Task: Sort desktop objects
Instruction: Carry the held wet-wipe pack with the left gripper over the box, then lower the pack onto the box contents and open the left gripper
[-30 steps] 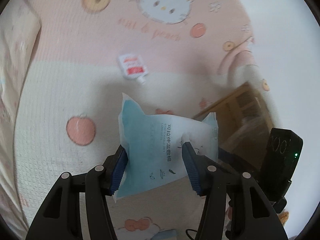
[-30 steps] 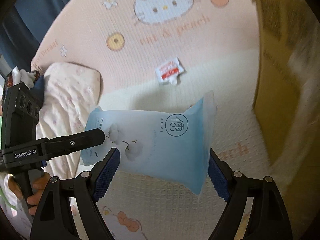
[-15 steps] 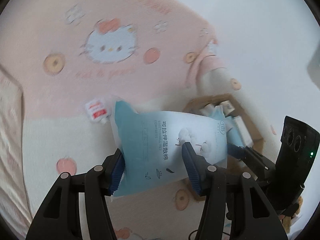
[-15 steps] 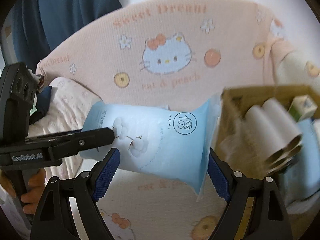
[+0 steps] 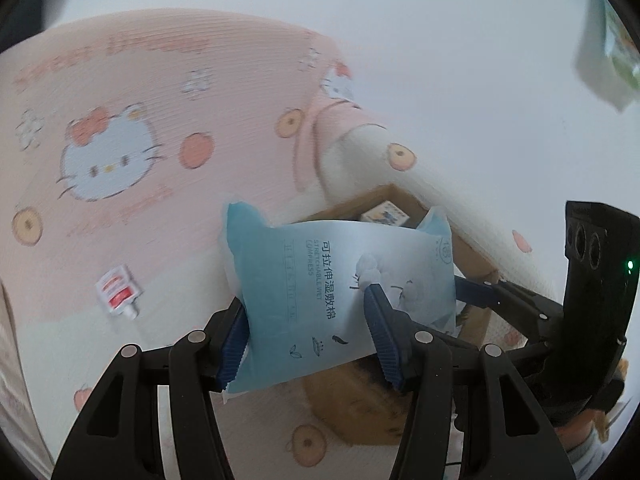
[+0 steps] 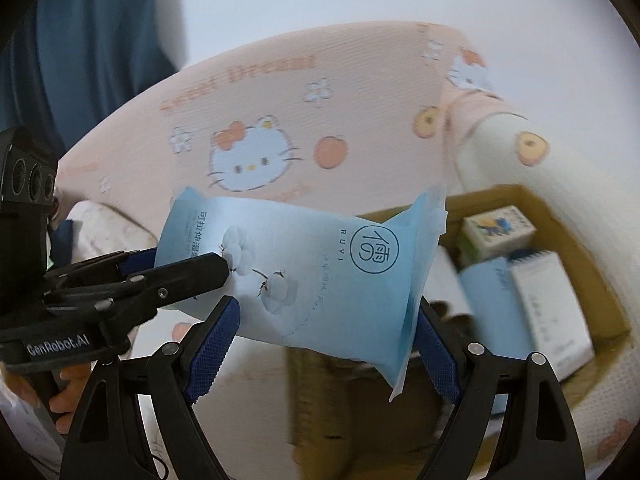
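While held aloft above the brown cardboard box (image 6: 532, 200), the pale blue soft plastic cotton-pad pouch (image 5: 340, 292) is pinched by both the left gripper (image 5: 308, 336) and right gripper (image 6: 324, 344). Judged light, pliable, slippery; best gripped across its padded middle, not the thin seams.

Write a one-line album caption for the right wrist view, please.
Two hand-held grippers, left and right, carry a blue wipes pack towards an open cardboard box on a pink cartoon-cat blanket.
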A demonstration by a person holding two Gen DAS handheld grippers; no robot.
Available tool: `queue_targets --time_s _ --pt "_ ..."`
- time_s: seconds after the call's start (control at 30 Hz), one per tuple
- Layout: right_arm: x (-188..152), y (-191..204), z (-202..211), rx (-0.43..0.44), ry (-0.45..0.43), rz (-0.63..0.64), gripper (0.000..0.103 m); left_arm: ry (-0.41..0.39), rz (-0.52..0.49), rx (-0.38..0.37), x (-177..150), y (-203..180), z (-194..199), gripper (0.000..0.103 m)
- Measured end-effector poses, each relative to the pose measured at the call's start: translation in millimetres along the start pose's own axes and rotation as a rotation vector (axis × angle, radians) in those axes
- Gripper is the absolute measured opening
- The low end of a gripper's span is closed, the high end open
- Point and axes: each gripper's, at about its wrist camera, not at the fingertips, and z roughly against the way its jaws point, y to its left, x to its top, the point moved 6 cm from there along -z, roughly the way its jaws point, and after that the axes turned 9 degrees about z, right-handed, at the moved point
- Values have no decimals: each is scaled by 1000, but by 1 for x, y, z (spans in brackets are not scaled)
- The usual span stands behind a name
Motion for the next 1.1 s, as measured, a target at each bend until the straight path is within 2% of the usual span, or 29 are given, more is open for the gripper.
queue_targets --time_s 0.27,0.4,0.53,0.67,0.93,1.0,1.1 --pt "-15 -63 10 38 54 -91 84 35 -58 12 5 -44 -37 59" --pt "-23 -85 9 22 94 -106 84 99 -63 37 1 -60 -58 59" --pt "-30 -101 3 40 167 -94 84 168 -22 42 -9 -65 -72 59" --pt "-40 -112 0 81 247 -56 84 203 26 32 -16 -65 -80 59" --pt "-42 -133 -2 46 283 -21 84 268 127 12 -24 -65 -97 59" --pt "-44 -135 -5 54 301 -15 84 278 164 -16 -27 -62 -93 59" --pt "-45 -138 -8 95 306 -57 84 313 157 -6 -36 -60 -93 59"
